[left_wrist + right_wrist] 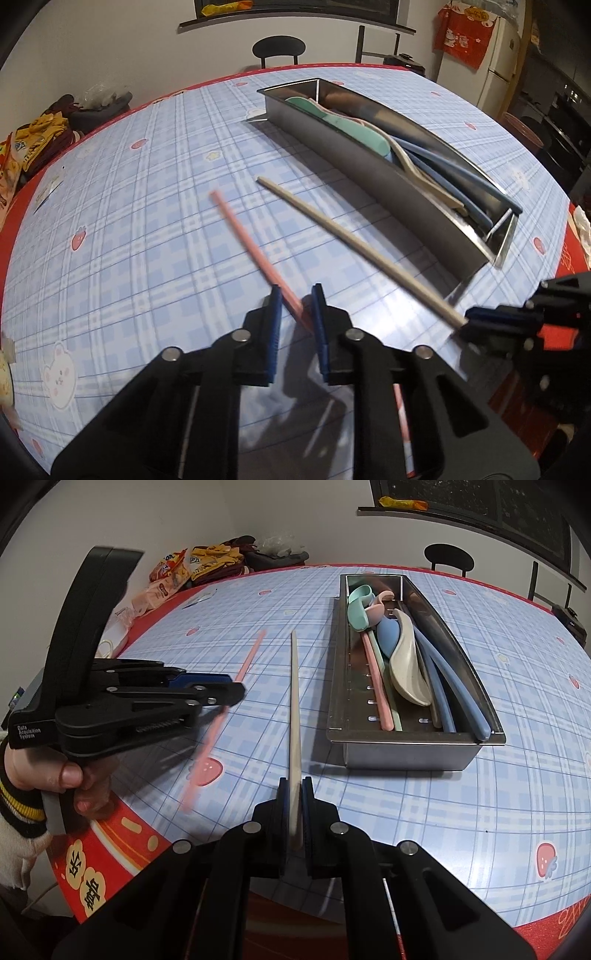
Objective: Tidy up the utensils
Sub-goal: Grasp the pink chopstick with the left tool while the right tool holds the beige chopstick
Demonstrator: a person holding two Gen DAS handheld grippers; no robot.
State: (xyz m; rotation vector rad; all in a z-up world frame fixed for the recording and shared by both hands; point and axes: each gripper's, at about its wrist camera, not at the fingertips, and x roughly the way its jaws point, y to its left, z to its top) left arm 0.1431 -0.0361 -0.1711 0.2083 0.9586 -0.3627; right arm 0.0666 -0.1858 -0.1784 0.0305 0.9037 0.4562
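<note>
Midway through the tidy-up: spoons and chopsticks already lying in the steel tray (413, 738) at upper right of the right wrist view, two chopsticks left outside it. Beige chopstick (294, 709) pinched in the right gripper (295, 805), centre frame; pink chopstick (255, 251) (blurred) clamped between the nearly closed pads of the left gripper (295, 310), above the plaid tablecloth (147, 221). Both, by the look, bound for the tray.

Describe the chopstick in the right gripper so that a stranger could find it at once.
Start at the long steel tray on the blue checked tablecloth. Two chopsticks lie to its left; take the beige chopstick, nearer the tray, clamped in the right gripper. Its neighbour, in the left gripper, is the pink chopstick.
</note>
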